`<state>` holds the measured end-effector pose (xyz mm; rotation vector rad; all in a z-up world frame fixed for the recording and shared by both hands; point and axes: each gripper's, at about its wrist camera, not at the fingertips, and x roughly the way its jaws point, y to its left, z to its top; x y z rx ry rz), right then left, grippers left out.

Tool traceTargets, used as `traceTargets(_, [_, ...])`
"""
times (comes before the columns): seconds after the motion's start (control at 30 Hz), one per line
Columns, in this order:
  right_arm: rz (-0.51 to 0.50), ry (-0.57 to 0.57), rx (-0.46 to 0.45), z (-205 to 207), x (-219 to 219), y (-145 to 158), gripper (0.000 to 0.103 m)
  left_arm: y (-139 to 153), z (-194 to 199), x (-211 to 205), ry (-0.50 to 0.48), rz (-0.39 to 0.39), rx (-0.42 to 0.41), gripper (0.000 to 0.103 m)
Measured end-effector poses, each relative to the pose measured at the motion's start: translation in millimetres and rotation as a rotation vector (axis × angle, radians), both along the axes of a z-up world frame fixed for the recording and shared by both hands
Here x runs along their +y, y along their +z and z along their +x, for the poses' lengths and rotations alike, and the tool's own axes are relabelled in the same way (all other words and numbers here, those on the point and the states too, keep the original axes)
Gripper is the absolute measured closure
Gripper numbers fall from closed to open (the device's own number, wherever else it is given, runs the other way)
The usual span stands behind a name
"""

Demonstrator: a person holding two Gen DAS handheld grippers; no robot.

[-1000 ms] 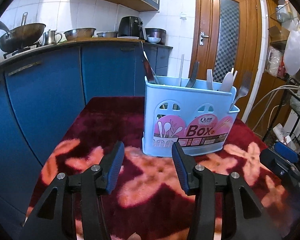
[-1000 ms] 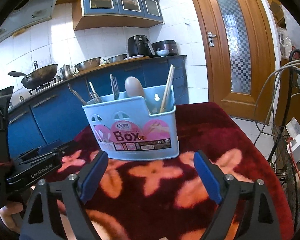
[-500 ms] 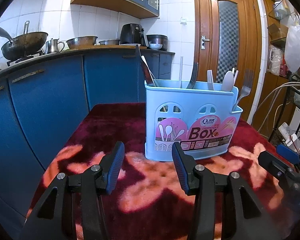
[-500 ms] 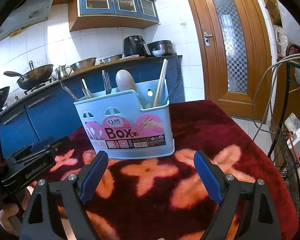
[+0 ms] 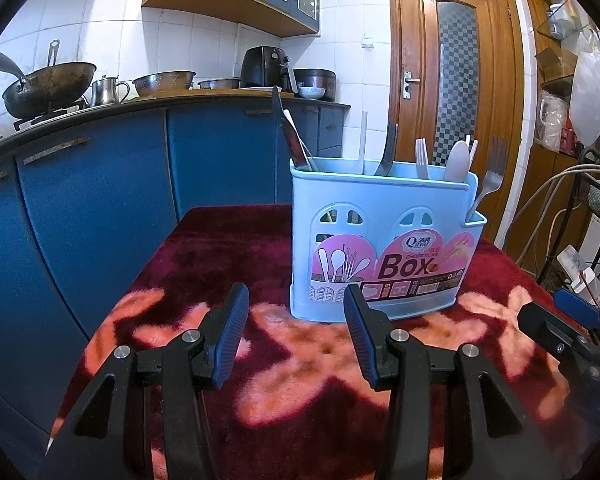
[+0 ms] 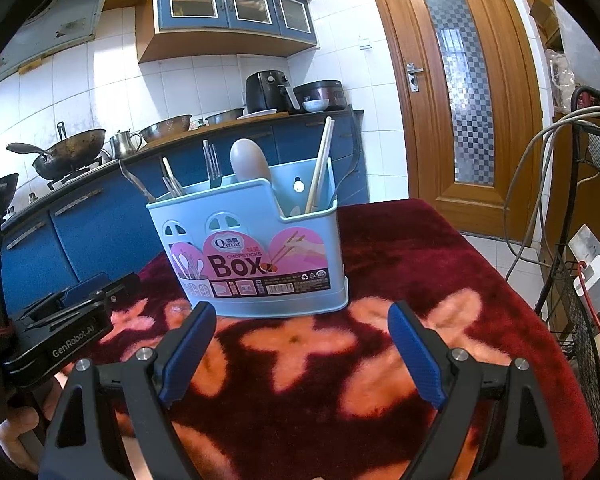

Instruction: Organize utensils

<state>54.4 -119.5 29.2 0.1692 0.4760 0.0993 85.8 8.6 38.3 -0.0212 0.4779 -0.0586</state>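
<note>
A light blue utensil box (image 5: pixel 384 240) labelled "Box" stands upright on the table with the dark red flowered cloth (image 5: pixel 260 380). It holds forks, spoons, a knife and chopsticks. It also shows in the right wrist view (image 6: pixel 256 248), with a wooden spoon (image 6: pixel 250 160) and chopsticks (image 6: pixel 320 164) sticking up. My left gripper (image 5: pixel 296 320) is open and empty, low over the cloth just in front of the box. My right gripper (image 6: pixel 300 338) is open wide and empty, also in front of the box. Each gripper shows at the edge of the other's view.
Blue kitchen cabinets (image 5: pixel 100 200) run behind the table, with a wok (image 5: pixel 48 88), pots and an air fryer (image 5: pixel 264 68) on the counter. A wooden door (image 5: pixel 456 92) is at the back right. A wire rack with cables (image 6: pixel 580 280) stands right of the table.
Both grippers have tilted down and drawn slightly closer to the box, which sits lower in each view. Both stay open and empty.
</note>
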Motion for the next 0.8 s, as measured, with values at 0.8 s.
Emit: traceTargets(0.8, [-0.002,0.001,-0.001,0.0,-0.1,-0.7,0.014,-0.8,0.6,1.0,0.006,-0.003,-0.002,0.052])
